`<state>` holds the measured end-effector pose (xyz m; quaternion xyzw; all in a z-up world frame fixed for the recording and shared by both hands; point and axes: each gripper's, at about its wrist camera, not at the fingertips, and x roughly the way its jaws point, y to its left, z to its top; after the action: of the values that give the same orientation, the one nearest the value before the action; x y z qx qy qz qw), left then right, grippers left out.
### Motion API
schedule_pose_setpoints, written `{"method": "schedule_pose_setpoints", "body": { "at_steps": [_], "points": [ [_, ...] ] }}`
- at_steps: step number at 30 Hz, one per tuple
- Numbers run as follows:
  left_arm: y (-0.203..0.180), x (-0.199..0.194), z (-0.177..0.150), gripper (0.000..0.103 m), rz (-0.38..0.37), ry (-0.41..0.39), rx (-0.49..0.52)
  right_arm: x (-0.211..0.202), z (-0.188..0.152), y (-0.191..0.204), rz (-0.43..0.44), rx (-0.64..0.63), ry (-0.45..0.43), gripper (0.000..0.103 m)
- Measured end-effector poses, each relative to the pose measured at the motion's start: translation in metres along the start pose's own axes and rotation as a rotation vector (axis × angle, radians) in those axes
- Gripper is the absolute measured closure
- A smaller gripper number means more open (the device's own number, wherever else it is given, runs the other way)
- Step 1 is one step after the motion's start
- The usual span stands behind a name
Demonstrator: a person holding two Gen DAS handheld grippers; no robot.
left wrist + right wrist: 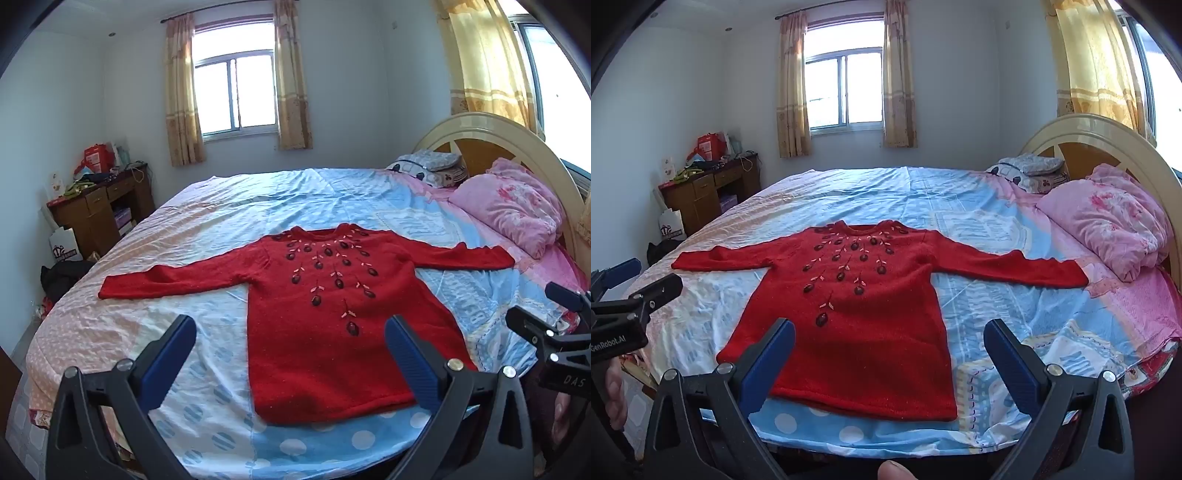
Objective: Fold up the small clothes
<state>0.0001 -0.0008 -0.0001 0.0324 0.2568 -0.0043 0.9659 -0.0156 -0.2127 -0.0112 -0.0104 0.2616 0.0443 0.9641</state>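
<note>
My left gripper (290,356) and right gripper (888,360) both gape empty, the red knitted embroidered sweater (871,295) flat at twelve o'clock, sleeves spanning nine-to-three.

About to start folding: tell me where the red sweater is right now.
The red sweater lies flat, front up, on the bed, sleeves spread, hem near the bed's front edge. Both wrist views show it centred, with the pink pillow to its right.

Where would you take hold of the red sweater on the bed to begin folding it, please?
Probably at the cuffs. The red sweater lies flat, front up, both sleeves spread sideways. Each sleeve end is a free edge on the bed, so bring the open left gripper and right gripper in low from the outer sides.
</note>
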Motion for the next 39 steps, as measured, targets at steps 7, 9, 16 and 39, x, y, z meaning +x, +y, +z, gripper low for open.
{"method": "schedule_pose_setpoints", "body": {
  "at_steps": [7, 9, 16, 39],
  "points": [
    [0.007, 0.006, -0.004, 0.000, -0.008, 0.014, -0.030, 0.002, -0.003, -0.003, 0.003, 0.017, -0.002, 0.001],
    [0.008, 0.007, -0.004, 0.000, 0.002, 0.011, -0.027, 0.005, -0.004, -0.004, 0.001, 0.015, 0.002, 0.001],
    [0.010, 0.008, -0.004, 0.000, 0.017, 0.009, -0.036, 0.008, -0.002, -0.003, 0.011, 0.019, 0.020, 0.001],
    [0.011, 0.013, -0.007, 0.000, 0.025, 0.021, -0.035, 0.015, -0.007, -0.003, 0.025, 0.023, 0.044, 0.001]
  ]
}}
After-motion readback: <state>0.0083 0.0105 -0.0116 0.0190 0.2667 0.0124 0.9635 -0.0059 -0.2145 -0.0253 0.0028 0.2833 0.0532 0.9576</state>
